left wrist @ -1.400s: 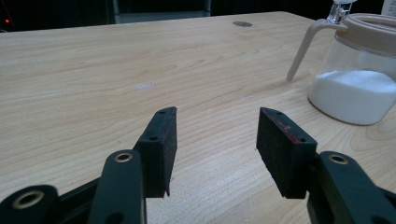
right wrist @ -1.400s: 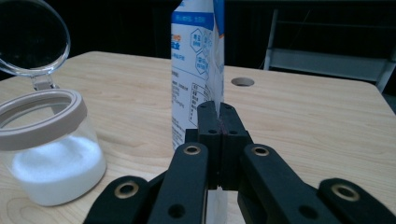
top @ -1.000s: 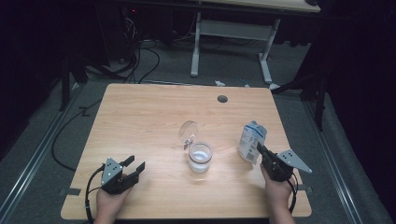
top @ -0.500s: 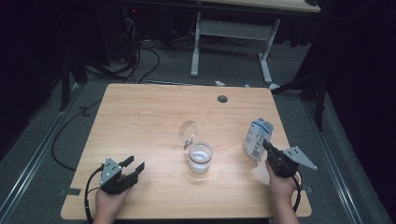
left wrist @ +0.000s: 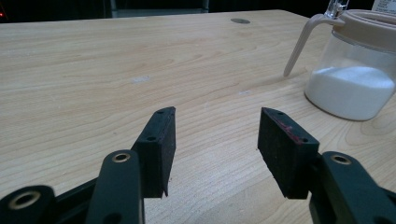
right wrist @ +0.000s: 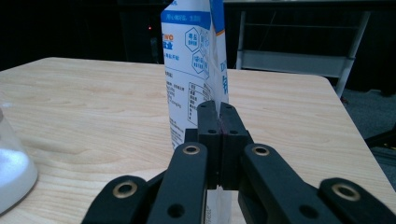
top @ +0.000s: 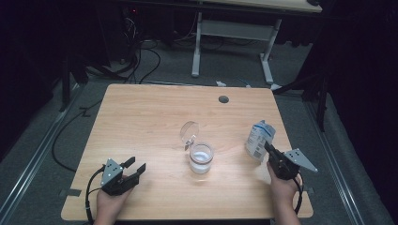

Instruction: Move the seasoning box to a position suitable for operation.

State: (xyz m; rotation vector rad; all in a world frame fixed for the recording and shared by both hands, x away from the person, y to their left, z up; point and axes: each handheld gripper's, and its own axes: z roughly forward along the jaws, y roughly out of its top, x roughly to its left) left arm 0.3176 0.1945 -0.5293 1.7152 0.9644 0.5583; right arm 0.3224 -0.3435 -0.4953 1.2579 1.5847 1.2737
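At table's right edge, right gripper (right wrist: 218, 109) has its jaws pinched tight on the side seam of a white-and-blue bag (right wrist: 194, 70), held upright off the table; the print looks Chinese, too small to read. Left of it stands a glass jar (top: 201, 158) of white powder, lid flipped up. Near the front-left corner, left gripper (left wrist: 215, 133) rests with jaws apart, holding nothing.

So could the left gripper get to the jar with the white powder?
Probably yes. The left gripper is open and holds nothing, and only bare table lies between it and the jar.
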